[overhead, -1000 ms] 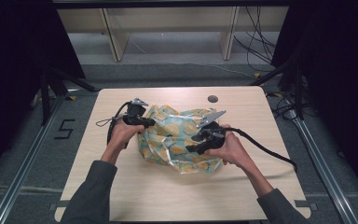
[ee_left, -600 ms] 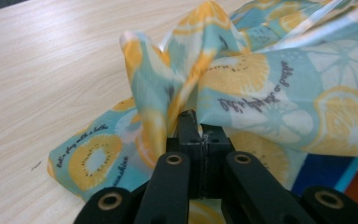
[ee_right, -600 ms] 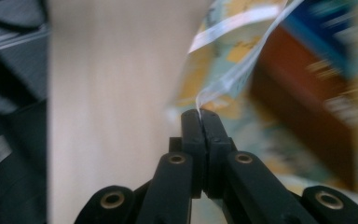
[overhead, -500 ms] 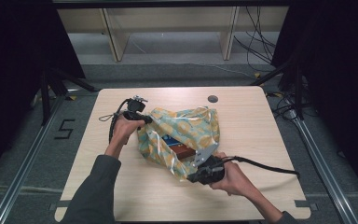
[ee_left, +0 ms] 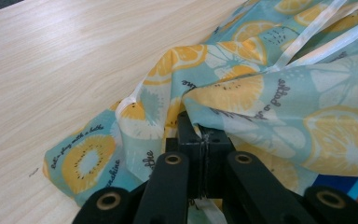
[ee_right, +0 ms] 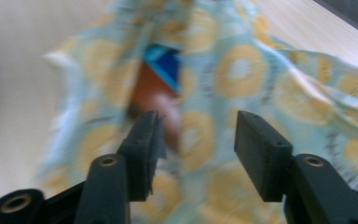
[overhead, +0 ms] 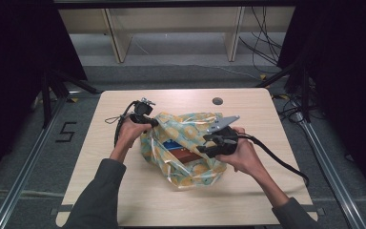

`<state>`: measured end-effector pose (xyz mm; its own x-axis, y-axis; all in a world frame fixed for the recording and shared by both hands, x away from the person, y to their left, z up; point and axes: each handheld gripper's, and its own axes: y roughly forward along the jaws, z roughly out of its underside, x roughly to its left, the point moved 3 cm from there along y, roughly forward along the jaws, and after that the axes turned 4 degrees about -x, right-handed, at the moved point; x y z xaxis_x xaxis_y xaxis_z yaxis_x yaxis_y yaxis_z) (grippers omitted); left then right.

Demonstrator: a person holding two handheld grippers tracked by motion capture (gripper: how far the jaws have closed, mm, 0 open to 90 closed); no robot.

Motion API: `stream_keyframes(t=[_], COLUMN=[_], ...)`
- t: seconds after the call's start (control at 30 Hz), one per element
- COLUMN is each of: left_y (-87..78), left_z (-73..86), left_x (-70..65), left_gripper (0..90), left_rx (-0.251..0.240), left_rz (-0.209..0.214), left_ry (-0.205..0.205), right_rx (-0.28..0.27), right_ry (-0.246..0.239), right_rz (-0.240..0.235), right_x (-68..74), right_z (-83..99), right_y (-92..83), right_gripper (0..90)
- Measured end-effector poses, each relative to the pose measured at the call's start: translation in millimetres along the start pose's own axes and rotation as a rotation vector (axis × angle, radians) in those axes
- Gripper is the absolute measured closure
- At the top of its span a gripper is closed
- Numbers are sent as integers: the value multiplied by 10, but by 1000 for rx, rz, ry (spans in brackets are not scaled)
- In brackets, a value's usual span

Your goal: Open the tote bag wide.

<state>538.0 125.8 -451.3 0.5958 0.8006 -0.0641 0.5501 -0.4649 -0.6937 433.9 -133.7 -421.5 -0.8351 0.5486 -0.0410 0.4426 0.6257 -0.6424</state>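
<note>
On the pale wooden table (overhead: 124, 191), the left hand (overhead: 129, 131) holds the black left gripper (overhead: 148, 120) at the far-left edge of a crumpled turquoise plastic bag printed with orange and yellow citrus slices (overhead: 181, 138). In the left gripper view its jaws are pressed together on a fold of the bag's rim (ee_left: 214, 105), with the fabric draped over the jaw tips and the bare tabletop (ee_left: 65, 56) stretching away to the left.

The bag lies near the middle of the table, its mouth gaping upward. Inside it sits a flat box with a blue and a reddish-brown face (overhead: 178, 150); in the blurred right gripper view the same blue and brown patches (ee_right: 161, 79) show through the opening.

At the bag's right side, the right hand (overhead: 243, 155) carries the right gripper (overhead: 201, 148), topped by a grey three-cornered plate (overhead: 221, 124). Its jaws stand apart, holding nothing, pointed at the bag's opening. A small dark round hole (overhead: 217, 101) marks the table's far edge.
</note>
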Motion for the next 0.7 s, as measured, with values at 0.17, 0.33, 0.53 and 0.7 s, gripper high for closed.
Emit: stream_keyframes(t=[0.17, 0.33, 0.53, 0.7], left_y=[-25, -59, -68, -67], left_z=[-20, -24, 6, 88], left_x=[-41, -49, -31, -92], left_gripper=[881, 876, 866, 827], left_rx=[-6, -23, -25, -6], left_rz=[23, 34, 33, 25], left_ry=[10, 5, 10, 70], right_rx=[87, 190, 165, 80], right_ry=[-25, -77, -187, -85], right_rz=[13, 36, 24, 96], right_x=[22, 81, -36, -283], right_z=[27, 146, 130, -28], right_y=[417, 677, 586, 396], right_gripper=[392, 388, 900, 900])
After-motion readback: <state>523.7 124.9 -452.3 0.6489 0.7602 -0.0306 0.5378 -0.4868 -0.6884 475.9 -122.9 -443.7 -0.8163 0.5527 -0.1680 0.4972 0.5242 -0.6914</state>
